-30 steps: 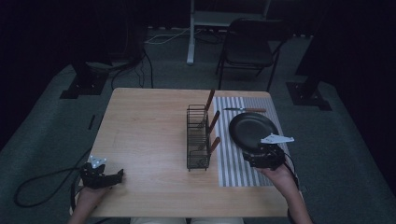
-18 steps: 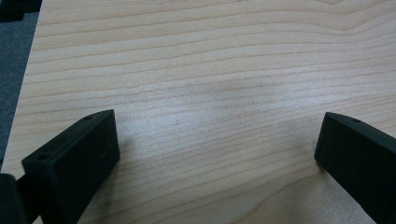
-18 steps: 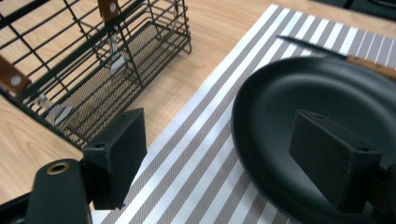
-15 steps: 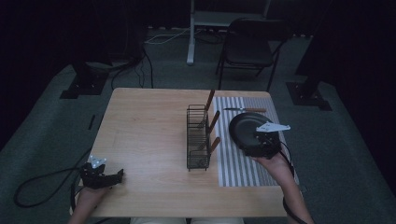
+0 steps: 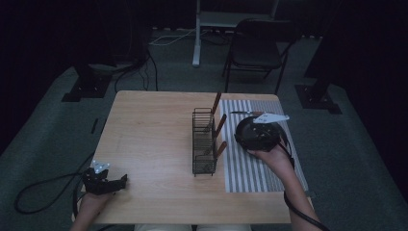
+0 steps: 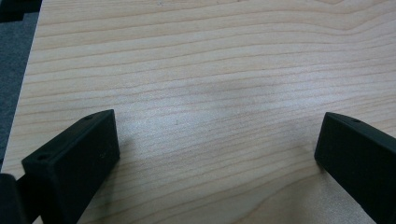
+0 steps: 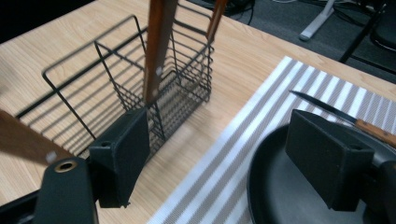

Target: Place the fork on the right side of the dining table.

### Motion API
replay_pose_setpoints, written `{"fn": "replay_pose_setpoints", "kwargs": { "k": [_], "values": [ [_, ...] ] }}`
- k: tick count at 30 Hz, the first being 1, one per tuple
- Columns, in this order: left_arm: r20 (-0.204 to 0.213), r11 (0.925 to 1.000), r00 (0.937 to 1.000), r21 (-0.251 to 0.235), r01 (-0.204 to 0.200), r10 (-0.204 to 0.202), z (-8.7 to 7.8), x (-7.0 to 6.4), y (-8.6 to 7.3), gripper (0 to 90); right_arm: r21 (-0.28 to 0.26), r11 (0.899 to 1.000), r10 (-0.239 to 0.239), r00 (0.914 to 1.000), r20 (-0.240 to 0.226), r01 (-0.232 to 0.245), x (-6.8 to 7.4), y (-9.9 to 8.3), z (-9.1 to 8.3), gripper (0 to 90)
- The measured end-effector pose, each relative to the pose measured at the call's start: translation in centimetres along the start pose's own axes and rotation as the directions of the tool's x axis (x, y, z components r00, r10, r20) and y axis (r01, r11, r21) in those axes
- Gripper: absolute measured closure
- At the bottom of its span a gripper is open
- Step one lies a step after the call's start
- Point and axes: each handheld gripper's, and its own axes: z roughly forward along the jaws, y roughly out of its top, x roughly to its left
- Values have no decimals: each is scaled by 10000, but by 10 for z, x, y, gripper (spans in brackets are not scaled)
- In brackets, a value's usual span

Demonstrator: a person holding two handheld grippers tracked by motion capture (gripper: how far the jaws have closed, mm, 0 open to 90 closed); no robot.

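Your right gripper (image 5: pixel 260 136), jaws spread around the round black frying pan (image 5: pixel 254 134), has carried it leftward toward the black wire rack (image 5: pixel 203 142); left gripper (image 5: pixel 107 182) unmoved, jaws released.

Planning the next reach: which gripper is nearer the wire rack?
Right. The right gripper hovers over the striped mat just beside the wire rack, by the black pan. The left gripper sits at the table's near left corner, well away.

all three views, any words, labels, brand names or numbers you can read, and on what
None can be read. The wire rack, the black pan, the striped mat, the knife, the wooden table and both grippers' black jaws bear no visible print.
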Motion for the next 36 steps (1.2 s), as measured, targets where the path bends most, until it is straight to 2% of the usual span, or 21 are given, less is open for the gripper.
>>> {"fn": "replay_pose_setpoints", "kwargs": {
  "k": [6,14,19,20,26,28,36],
  "values": [
    [0,10000,10000,-3,4,-4,0,0,0,0,-26,9999,-161,9998,-122,161,7,15,7,227],
    [-2,10000,10000,-4,3,-3,0,0,0,0,-70,9999,-154,9989,-435,152,14,31,18,247],
    [-3,10000,10000,-1,0,0,0,0,0,0,-62,10000,16,9985,-553,-20,17,38,27,253],
    [-4,10000,10000,-3,1,-1,0,0,0,0,-78,9999,88,9982,-591,-93,18,39,29,286],
    [-4,10000,10000,0,1,-1,0,0,0,0,-98,9998,165,9984,-537,-170,22,45,37,318],
    [-3,10000,10000,-1,0,0,0,0,0,0,-16,9999,155,9986,-509,-156,24,48,39,338],
    [-1,10000,10000,15,-17,17,0,0,0,0,170,9992,370,9986,-378,-364,26,53,45,552]
  ]
}}
